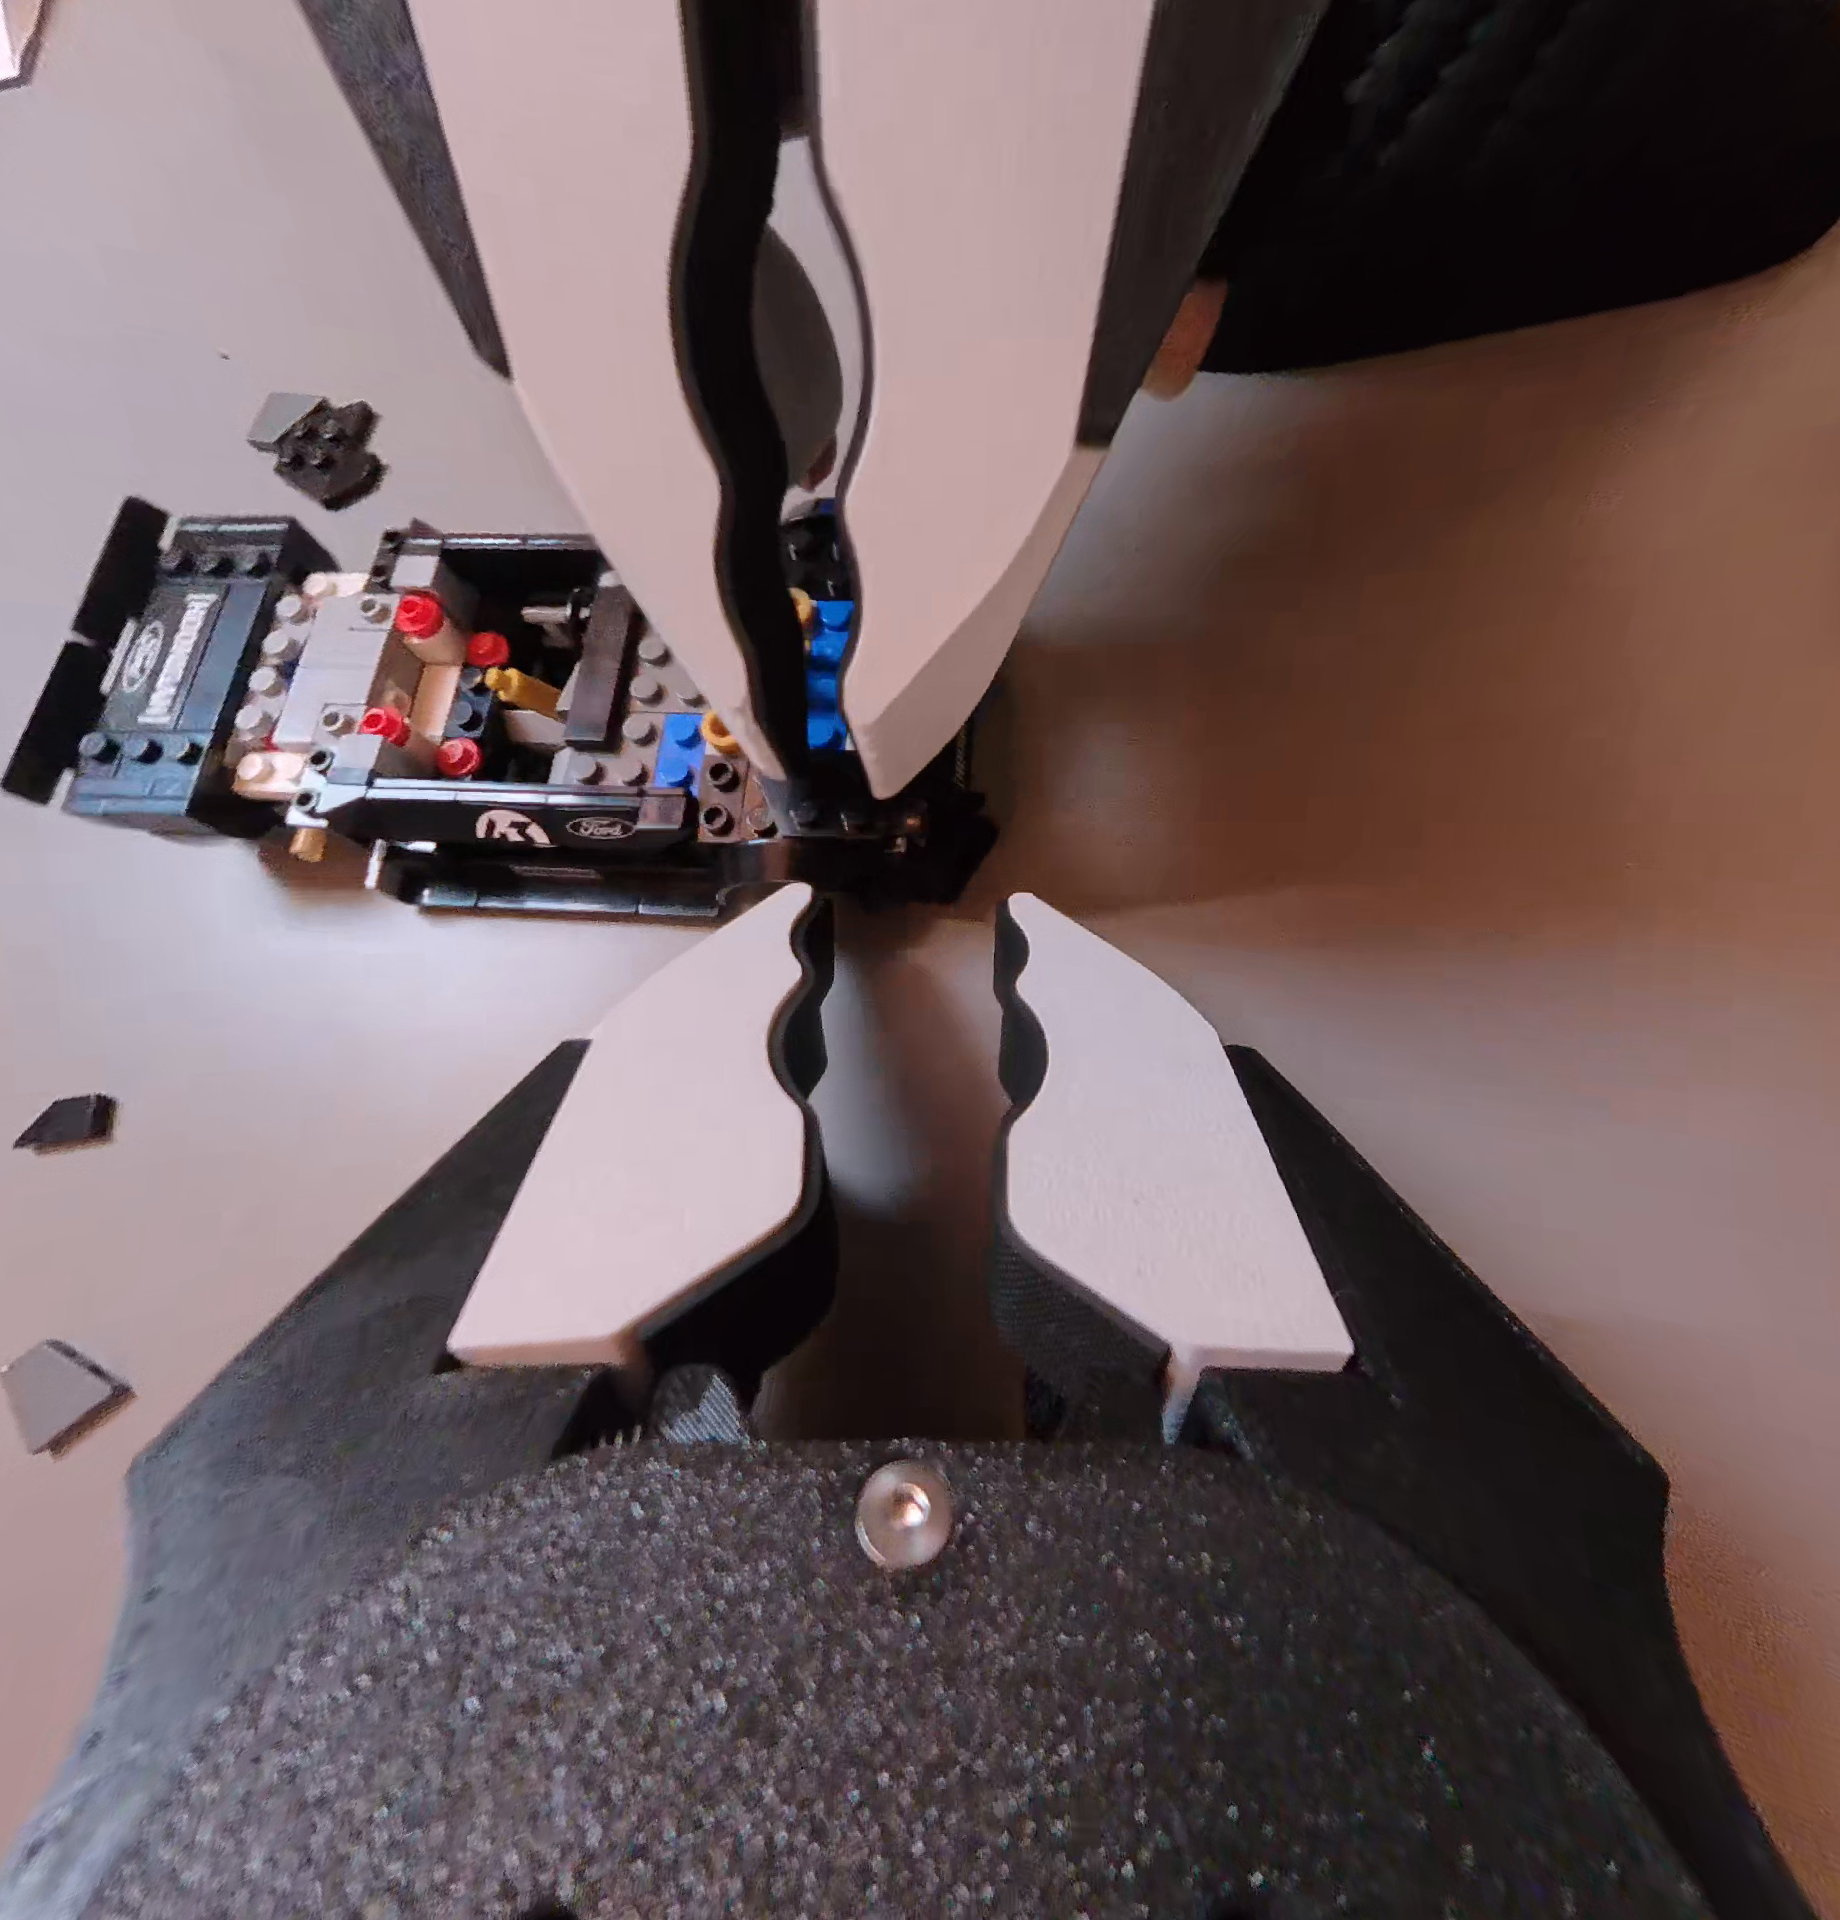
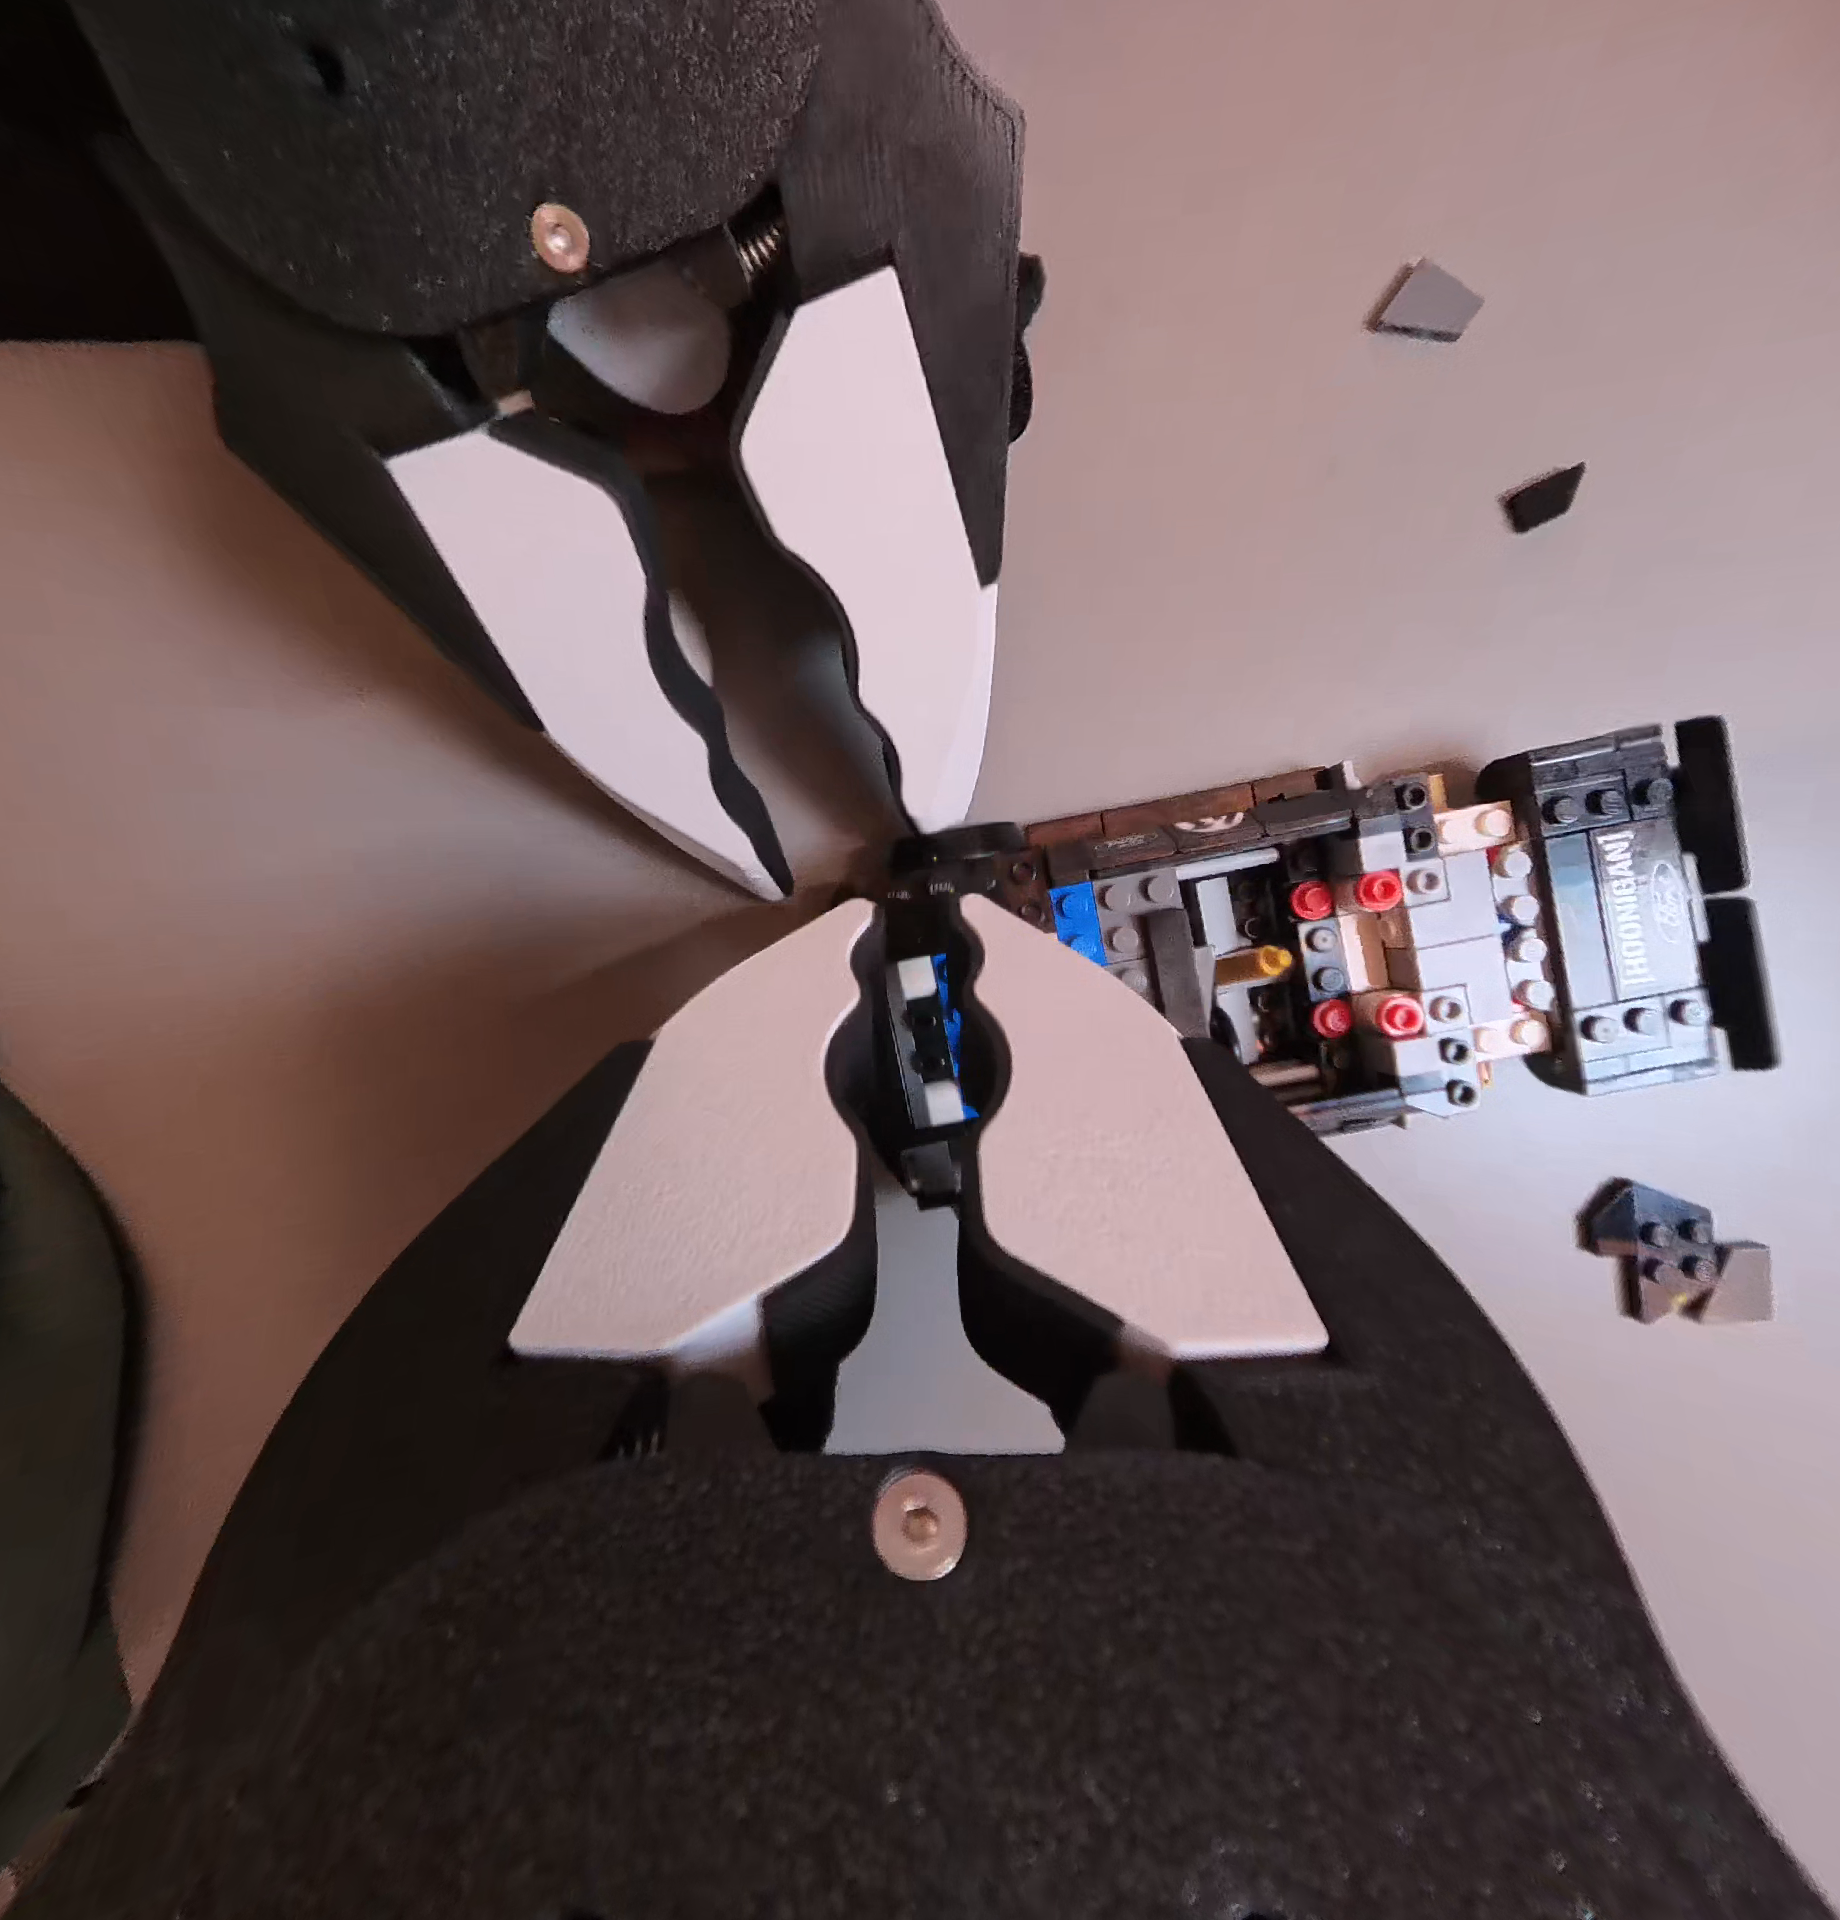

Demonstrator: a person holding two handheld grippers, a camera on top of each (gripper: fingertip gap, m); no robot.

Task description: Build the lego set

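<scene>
While a half-built black Lego car (image 2: 1415, 935) lies on a pale table (image 2: 1415, 416), the right gripper (image 2: 921, 914) pinches its front end, fingers clamped on a blue and black section. The left gripper (image 1: 905, 904) sits spread apart, its tips just touching the car's front corner. Loose black and grey pieces (image 2: 1674, 1268) lie scattered nearby.
</scene>
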